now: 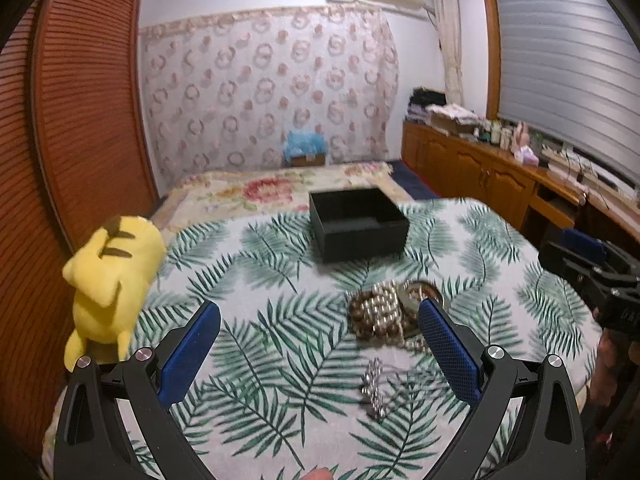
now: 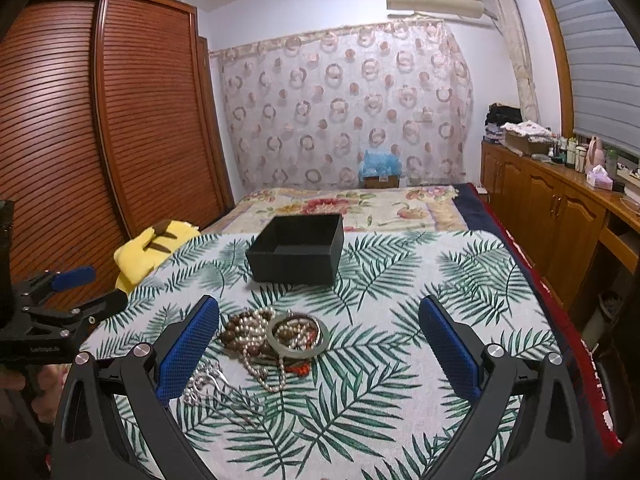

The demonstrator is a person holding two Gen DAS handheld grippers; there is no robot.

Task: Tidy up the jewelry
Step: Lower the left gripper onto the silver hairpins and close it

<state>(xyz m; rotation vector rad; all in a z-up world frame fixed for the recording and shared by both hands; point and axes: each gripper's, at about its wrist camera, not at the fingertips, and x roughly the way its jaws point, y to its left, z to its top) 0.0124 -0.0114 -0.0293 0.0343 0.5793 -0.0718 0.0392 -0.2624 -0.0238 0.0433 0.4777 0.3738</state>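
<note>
A pile of jewelry lies on the leaf-print cloth: brown bead strands, a pearl string and a pale green bangle. A silver chain piece lies just in front of it, by my right gripper's left finger. Behind stands an open black box, empty as far as I can see. My right gripper is open above the cloth, the pile to the left inside its span. My left gripper is open too, with the pile near its right finger, the silver piece between the fingers and the box beyond.
A yellow plush toy sits at the left edge of the clothed surface. Beyond is a floral bedspread; a slatted wooden wardrobe stands left and wooden cabinets right. The other gripper shows at the right.
</note>
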